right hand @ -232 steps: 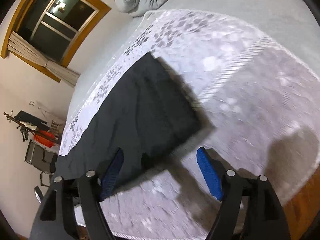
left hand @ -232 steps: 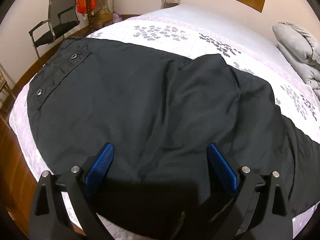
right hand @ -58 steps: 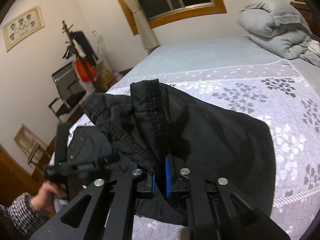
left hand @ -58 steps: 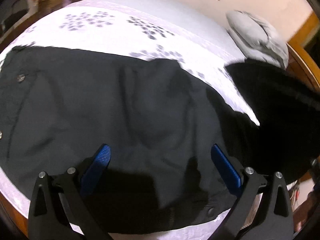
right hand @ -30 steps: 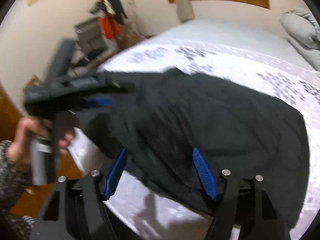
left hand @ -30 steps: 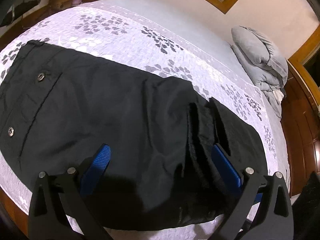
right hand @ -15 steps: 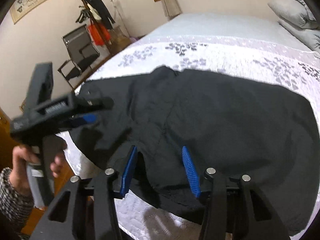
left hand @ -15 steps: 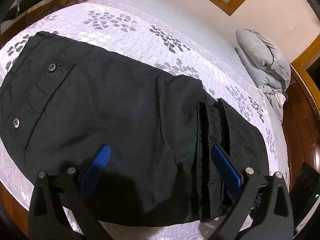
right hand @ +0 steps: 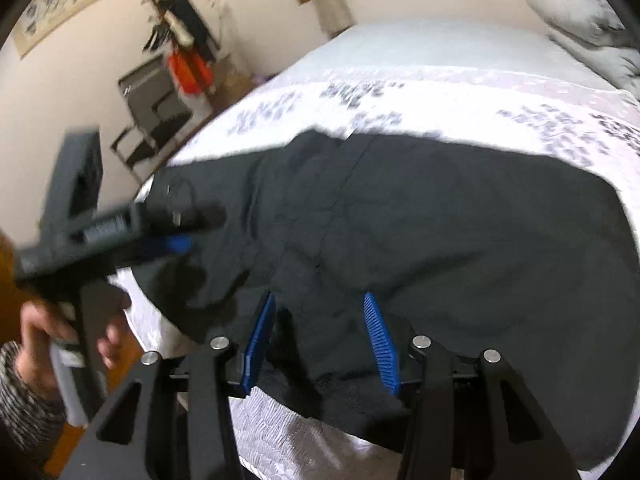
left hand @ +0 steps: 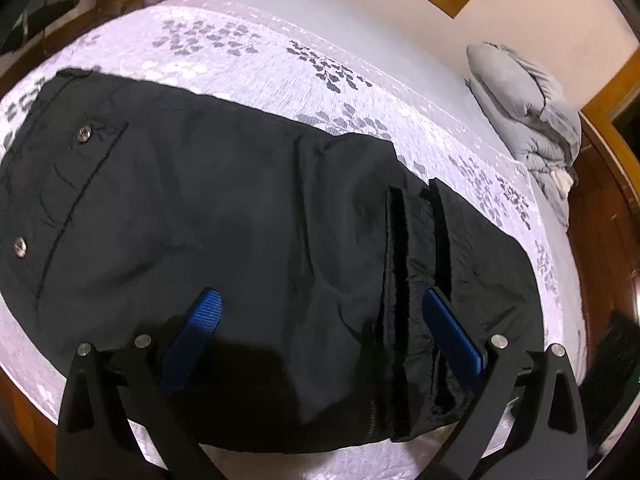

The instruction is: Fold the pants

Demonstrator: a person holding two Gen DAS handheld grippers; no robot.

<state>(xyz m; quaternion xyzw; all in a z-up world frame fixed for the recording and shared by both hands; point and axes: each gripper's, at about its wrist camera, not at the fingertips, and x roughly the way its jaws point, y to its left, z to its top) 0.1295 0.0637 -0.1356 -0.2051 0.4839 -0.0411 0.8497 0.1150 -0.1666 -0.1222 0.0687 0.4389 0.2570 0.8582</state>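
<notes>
Pants point(left hand: 248, 216) lie folded on the floral bedspread point(left hand: 256, 52) — both hand-held grippers gape, empty; grey duvet point(left hand: 524, 108) behind.

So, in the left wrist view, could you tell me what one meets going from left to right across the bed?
Pocket snaps → left gripper over the black pants → leg hems → grey duvet.

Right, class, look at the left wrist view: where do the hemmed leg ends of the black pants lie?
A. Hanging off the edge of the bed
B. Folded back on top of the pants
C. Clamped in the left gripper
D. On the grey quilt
B: the leg ends lie across the black pants, beside the blue pad of the open left gripper.
</notes>
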